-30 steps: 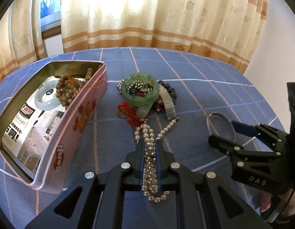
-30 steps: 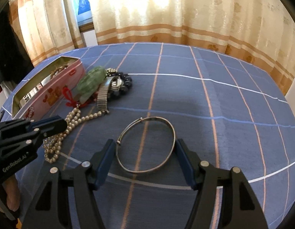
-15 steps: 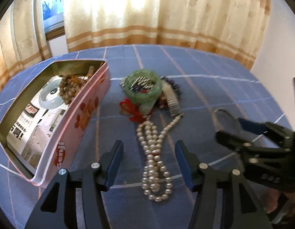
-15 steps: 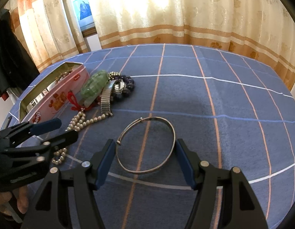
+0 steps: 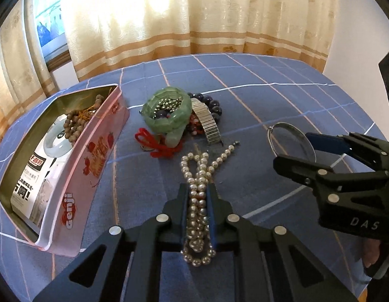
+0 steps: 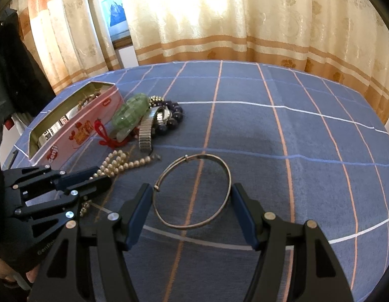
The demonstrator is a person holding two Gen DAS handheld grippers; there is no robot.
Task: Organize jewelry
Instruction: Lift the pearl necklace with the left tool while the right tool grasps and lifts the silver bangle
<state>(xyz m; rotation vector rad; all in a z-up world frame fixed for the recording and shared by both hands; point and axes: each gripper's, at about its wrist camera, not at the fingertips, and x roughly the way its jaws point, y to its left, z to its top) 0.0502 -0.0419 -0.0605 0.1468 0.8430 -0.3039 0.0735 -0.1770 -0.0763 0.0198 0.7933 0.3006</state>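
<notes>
My left gripper (image 5: 197, 193) is shut on a pearl necklace (image 5: 198, 176) that lies on the blue checked tablecloth; the gripper also shows in the right wrist view (image 6: 101, 176). My right gripper (image 6: 191, 196) is open, its fingers on either side of a thin silver bangle (image 6: 193, 191) lying flat on the cloth; the bangle also shows in the left wrist view (image 5: 290, 138). A pink open tin (image 5: 98, 156) at the left holds wooden beads (image 5: 78, 118) and a pale bangle (image 5: 56, 146).
A pile of jewelry lies beside the tin: a green jade bracelet (image 5: 166, 113), a metal watch band (image 5: 207, 123), dark beads (image 5: 212, 103) and a red cord (image 5: 154, 146). Curtains hang behind the table. The table's edge runs at the right.
My left gripper opened over the pearl necklace half a second ago and has now closed on it again. The right gripper stays open around the silver bangle.
</notes>
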